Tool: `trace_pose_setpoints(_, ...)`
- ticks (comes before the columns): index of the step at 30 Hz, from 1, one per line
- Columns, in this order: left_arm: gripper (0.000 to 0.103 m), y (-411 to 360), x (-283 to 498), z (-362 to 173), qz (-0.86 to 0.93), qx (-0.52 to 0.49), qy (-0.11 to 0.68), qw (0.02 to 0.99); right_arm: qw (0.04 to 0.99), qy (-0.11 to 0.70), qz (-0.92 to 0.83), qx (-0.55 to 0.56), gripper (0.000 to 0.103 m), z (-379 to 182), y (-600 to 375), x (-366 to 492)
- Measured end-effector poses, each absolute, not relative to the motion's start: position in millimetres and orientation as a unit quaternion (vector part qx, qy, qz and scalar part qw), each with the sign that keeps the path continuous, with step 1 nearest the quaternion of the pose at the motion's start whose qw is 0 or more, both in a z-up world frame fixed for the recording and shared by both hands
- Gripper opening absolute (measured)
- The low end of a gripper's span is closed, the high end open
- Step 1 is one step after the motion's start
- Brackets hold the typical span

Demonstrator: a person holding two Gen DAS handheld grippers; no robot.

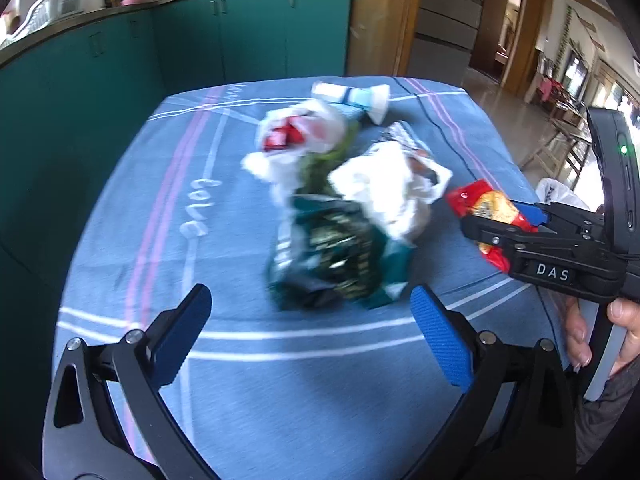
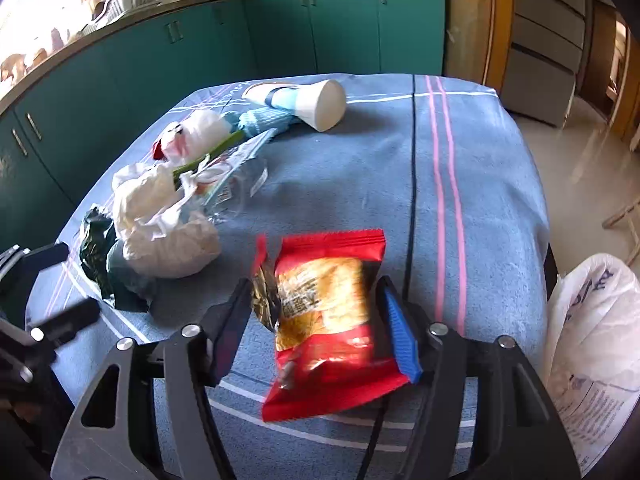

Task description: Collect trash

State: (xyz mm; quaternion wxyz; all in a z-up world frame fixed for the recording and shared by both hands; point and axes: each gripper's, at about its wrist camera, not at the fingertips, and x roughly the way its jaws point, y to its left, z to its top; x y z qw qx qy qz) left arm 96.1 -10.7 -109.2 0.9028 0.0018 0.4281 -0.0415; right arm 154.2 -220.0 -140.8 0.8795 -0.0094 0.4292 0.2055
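A pile of trash lies on the blue cloth-covered table [image 1: 120, 216]: a dark green wrapper [image 1: 332, 252], crumpled white plastic bags [image 1: 384, 188], a white bag with red inside [image 1: 296, 132] and a tipped white paper cup [image 1: 360, 98]. My left gripper [image 1: 310, 336] is open and empty, just in front of the green wrapper. My right gripper [image 2: 316, 322] is shut on a red and yellow snack packet [image 2: 328, 320] and holds it above the table's right side. The packet also shows in the left wrist view [image 1: 486, 208], with the right gripper [image 1: 532, 220] on it.
A white plastic bag [image 2: 596, 344] hangs off the table's right edge. Green kitchen cabinets [image 1: 200, 44] stand behind the table. A clear plastic package [image 2: 236, 184] and a blue cloth [image 2: 264, 120] lie in the pile. Tiled floor [image 2: 580, 152] lies to the right.
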Motion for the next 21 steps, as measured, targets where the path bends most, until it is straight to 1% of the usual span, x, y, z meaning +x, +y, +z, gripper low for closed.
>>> trace_pose_setpoints(2,0.1,-19,101,-112,-0.052,0.003,0.431,0.901,0.879,0.431,0.202,-0.005,0.068,-142,-223,156)
trace_pose_setpoints(8,0.098,-33,109,-119,-0.052,0.02,0.424,0.904,0.878,0.439,0.193,-0.005,0.068,-146,-224,160)
trace_pose_setpoints(9,0.097,-33,109,-119,-0.049,0.021,0.422,0.905,0.878,0.439,0.192,-0.005,0.068,-146,-224,160)
trace_pose_setpoints(11,0.081,-31,108,-120,-0.047,0.019,0.422,0.905,0.877,0.44,0.191,-0.007,0.068,-147,-223,160)
trace_pose_setpoints(12,0.078,-30,108,-119,-0.047,0.019,0.423,0.905,0.877,0.44,0.191,-0.008,0.068,-147,-223,160)
trace_pose_setpoints(14,0.074,-28,103,-118,-0.049,0.019,0.421,0.905,0.877,0.441,0.19,-0.008,0.068,-147,-222,160)
trace_pose_setpoints(21,0.072,-26,82,-112,-0.051,0.041,0.407,0.911,0.878,0.44,0.187,-0.009,0.068,-148,-221,161)
